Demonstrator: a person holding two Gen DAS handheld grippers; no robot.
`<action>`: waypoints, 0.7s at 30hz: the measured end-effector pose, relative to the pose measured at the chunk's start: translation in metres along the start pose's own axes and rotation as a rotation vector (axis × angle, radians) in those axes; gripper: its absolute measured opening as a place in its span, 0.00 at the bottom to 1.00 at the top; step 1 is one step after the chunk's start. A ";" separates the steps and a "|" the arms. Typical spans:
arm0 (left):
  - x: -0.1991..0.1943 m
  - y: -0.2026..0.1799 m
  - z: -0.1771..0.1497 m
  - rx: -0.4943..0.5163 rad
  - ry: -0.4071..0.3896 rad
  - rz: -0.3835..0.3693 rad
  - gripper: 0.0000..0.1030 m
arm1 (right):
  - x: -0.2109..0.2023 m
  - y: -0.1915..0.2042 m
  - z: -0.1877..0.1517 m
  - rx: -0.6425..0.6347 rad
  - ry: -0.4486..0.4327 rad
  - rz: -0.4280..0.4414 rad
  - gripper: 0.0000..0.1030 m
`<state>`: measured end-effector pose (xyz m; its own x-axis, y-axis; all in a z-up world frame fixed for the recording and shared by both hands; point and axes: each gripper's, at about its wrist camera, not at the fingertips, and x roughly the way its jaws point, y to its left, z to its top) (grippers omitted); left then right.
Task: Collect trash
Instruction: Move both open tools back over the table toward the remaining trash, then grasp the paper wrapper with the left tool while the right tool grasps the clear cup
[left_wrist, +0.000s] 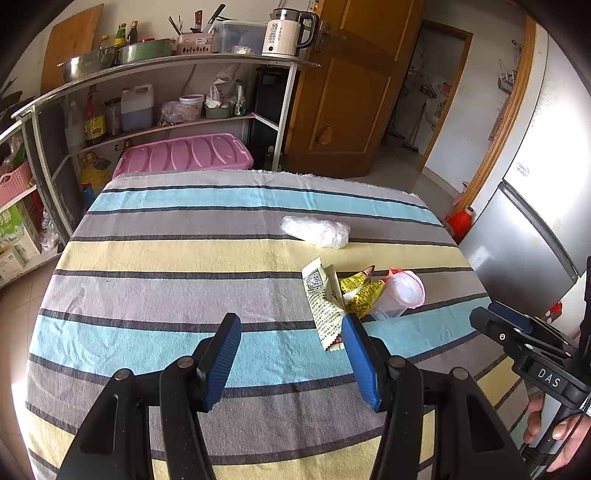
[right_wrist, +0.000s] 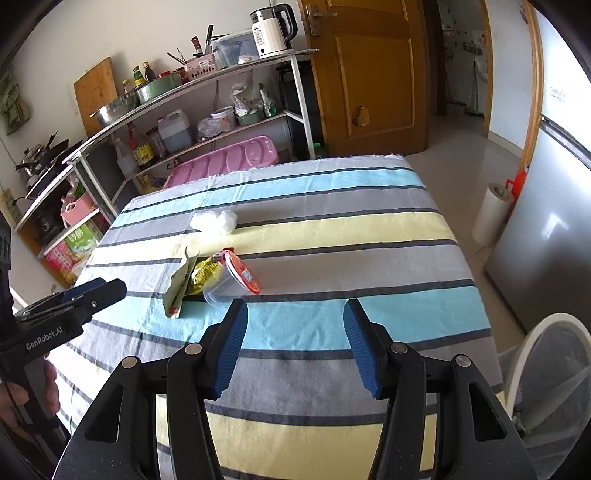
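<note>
My left claw (left_wrist: 291, 356): released, nothing between pads, above tabletop (left_wrist: 147, 295). My right claw (right_wrist: 295, 345): released, empty.

Trash cluster at 1 o'clock of left claw: pale wrapper (left_wrist: 325, 306), yellow wrapper (left_wrist: 360, 293), clear cup (left_wrist: 400, 293), all touching. Crumpled white plastic (left_wrist: 316, 230) apart, farther toward 12.

Cup on side, long axis 7-to-1 in right view, red-rimmed mouth toward 1, base toward me.

Judgement: take cup across its width, mid-body; keep pads off wrappers. Bin (right_wrist: 550, 384) at 3 o'clock of right claw, beside tabletop.

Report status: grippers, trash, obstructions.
Left gripper open, empty; right gripper open, empty. Wrappers, plastic cup, crumpled plastic all on striped tablecloth, untouched. Bin at table's right. Nothing blocking.
</note>
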<state>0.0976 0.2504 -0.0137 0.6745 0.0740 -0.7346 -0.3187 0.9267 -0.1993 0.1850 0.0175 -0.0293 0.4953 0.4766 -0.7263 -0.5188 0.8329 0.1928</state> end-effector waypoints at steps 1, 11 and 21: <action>0.002 0.001 0.001 -0.002 0.002 -0.001 0.55 | 0.003 0.002 0.002 0.005 0.005 0.009 0.54; 0.014 0.011 0.010 -0.023 0.009 -0.006 0.55 | 0.045 0.021 0.013 0.107 0.050 0.044 0.55; 0.028 0.013 0.011 -0.032 0.039 -0.037 0.55 | 0.080 0.031 0.023 0.150 0.097 0.065 0.55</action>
<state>0.1194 0.2684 -0.0300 0.6597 0.0246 -0.7512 -0.3156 0.9161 -0.2472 0.2244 0.0877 -0.0659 0.3908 0.5073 -0.7680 -0.4341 0.8374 0.3322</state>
